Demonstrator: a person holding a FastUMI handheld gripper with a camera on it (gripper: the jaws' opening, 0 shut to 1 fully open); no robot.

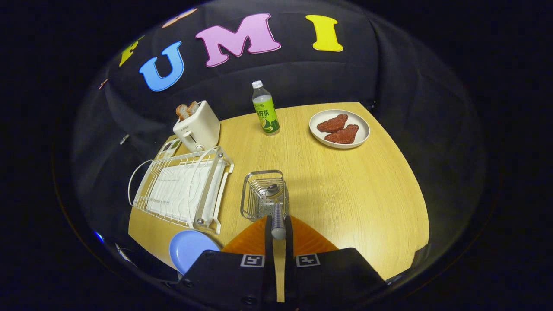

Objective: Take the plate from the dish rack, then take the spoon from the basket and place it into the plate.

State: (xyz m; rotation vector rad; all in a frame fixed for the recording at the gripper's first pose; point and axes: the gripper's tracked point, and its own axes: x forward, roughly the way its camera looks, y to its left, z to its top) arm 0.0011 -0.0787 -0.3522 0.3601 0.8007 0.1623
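The spoon (278, 216) is pinched between the two fingers (268, 233). They're pressed in on its handle from both sides, and the handle's rounded end pokes back toward the camera at around the fingertips. The bowl end is still down inside the wire basket (265, 195), which sits just ahead of the fingers. It's hard to make out much of the bowl through the mesh, just a dark shiny spot near the basket's floor.

The blue plate (189, 248) is on the surface to the left of the fingers, close in, and the gripper body cuts off its lower right edge. The white dish rack (181, 190) sits ahead and left of the fingers, right beside the basket but not touching it as far as I can tell. An orange mat (309, 242) lies under the fingers, mostly covered by them.

Further out beyond the rack there's a cream toaster (197, 127) with two slices of bread (186, 110) sticking up out of it, and some small device (169, 148) wedged between the toaster and the rack that I can't identify. Well beyond the basket stands a green-labelled bottle (265, 109) with a white cap. Off ahead and to the right is a white plate (339, 128) with two reddish-brown pieces of food (339, 128) on it. All of it sits on a light wood surface (354, 190).
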